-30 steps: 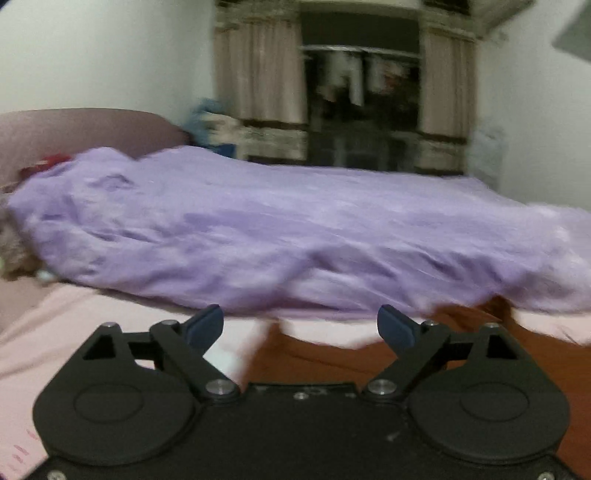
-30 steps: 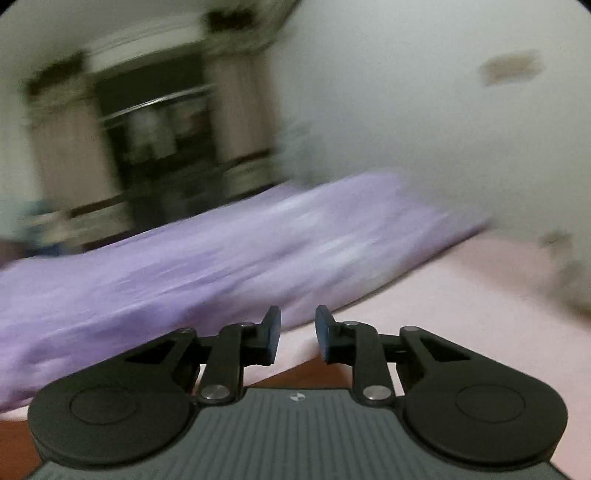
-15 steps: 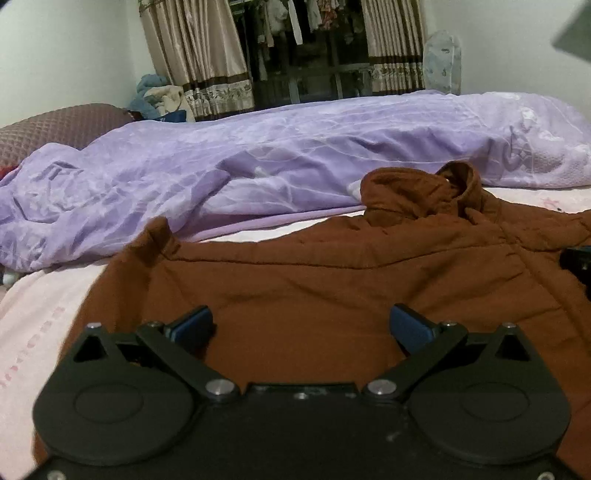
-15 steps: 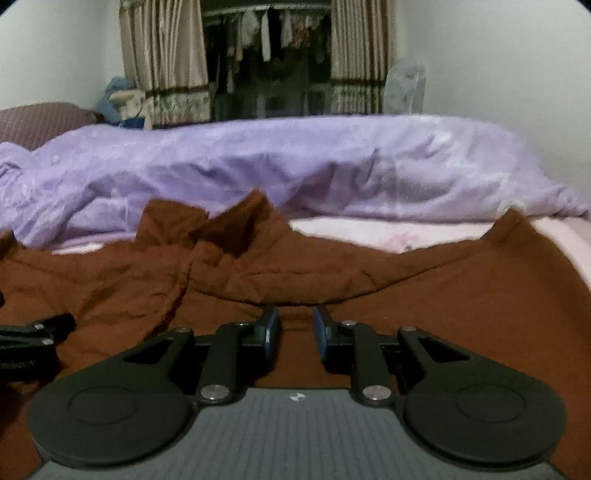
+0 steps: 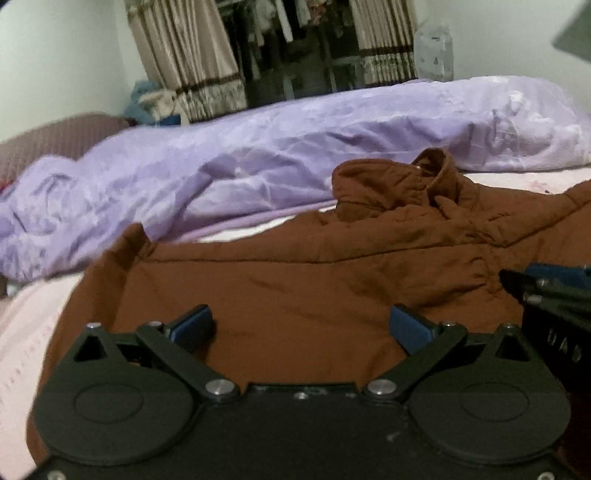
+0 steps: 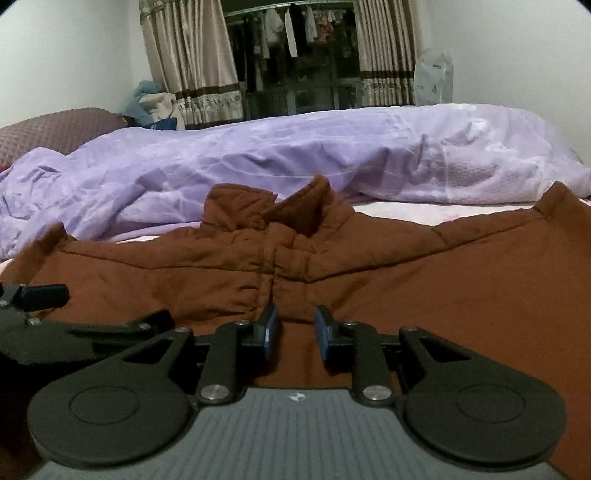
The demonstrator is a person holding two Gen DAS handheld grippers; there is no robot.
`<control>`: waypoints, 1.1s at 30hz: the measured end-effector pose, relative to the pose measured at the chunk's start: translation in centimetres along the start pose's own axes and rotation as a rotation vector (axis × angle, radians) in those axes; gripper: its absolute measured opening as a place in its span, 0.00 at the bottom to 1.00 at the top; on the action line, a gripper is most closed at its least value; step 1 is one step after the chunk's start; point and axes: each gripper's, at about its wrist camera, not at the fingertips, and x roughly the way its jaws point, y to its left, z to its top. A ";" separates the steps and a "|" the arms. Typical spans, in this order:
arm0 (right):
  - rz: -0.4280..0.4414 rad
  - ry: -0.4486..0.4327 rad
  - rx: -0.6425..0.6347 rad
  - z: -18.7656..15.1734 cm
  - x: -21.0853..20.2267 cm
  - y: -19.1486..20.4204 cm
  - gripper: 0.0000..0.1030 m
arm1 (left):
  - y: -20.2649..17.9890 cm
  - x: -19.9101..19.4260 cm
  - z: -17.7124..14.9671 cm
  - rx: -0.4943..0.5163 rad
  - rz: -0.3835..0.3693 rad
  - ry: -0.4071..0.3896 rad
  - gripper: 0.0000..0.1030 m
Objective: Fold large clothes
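Note:
A brown padded jacket (image 5: 295, 288) lies spread flat on the bed, its collar (image 6: 273, 210) standing up at the far side. My left gripper (image 5: 301, 326) hovers low over the jacket's left half, jaws wide open and nothing between them. My right gripper (image 6: 297, 332) is over the jacket's middle, just short of the front seam below the collar. Its pads stand a narrow gap apart, with only the fabric below showing between them. Each gripper appears in the other's view: the right gripper (image 5: 546, 291) at the right edge, the left gripper (image 6: 37, 295) at the left edge.
A rumpled purple quilt (image 6: 295, 155) runs along the bed behind the jacket. Pink sheet (image 5: 26, 325) shows to the left of the jacket. A maroon pillow (image 6: 55, 129) sits far left. Curtains (image 6: 192, 59) and hanging clothes (image 6: 295, 33) line the back wall.
Both grippers have dropped and come in over the brown jacket, which now fills the foreground instead of the quilt. The left jaws have spread wider. The right pads' gap is unchanged.

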 end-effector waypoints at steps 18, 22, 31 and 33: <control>-0.241 -0.056 -0.017 1.4 -0.9 -10.7 0.33 | 11.0 3.5 0.1 -0.103 0.178 0.008 1.00; -0.290 -0.154 0.006 2.2 -3.2 -12.1 0.33 | 12.3 2.0 0.8 -0.081 0.222 -0.037 1.00; -0.429 0.025 0.165 1.2 -0.7 -18.8 0.31 | 16.9 5.6 -1.0 -0.245 0.139 0.103 1.00; -0.455 -0.043 0.145 1.3 -1.6 -18.2 0.31 | 16.1 5.2 -0.5 -0.214 0.182 0.098 1.00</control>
